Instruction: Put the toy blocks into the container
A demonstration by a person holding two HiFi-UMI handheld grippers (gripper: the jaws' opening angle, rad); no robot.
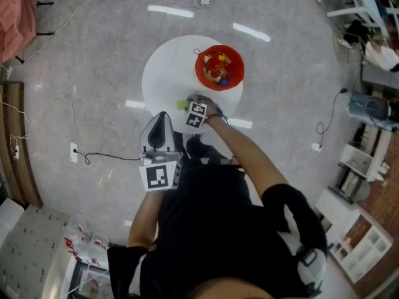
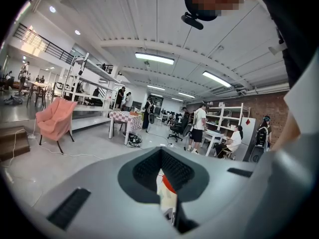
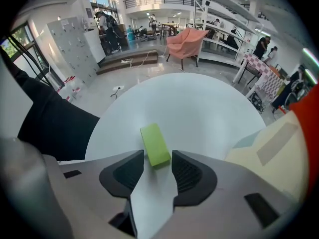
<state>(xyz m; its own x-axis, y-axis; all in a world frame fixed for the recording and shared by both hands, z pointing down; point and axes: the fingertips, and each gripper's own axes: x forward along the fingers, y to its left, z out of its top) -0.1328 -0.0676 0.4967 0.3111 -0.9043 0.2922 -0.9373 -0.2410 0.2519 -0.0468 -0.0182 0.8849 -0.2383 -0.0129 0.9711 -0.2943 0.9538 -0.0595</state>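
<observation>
A light green block lies flat on the round white table, near its front edge. My right gripper points steeply down over the block and is open. The block's near end sits between the two dark pads with a gap on each side. The red container stands at the table's far right and holds several coloured blocks. My left gripper is held close to the body, away from the table, shut with nothing in it.
Cables run over the grey floor around the table, with a wall-type socket box at the left. A pink chair stands beyond the table. Shelves and equipment line the right side. People sit and stand far off in the left gripper view.
</observation>
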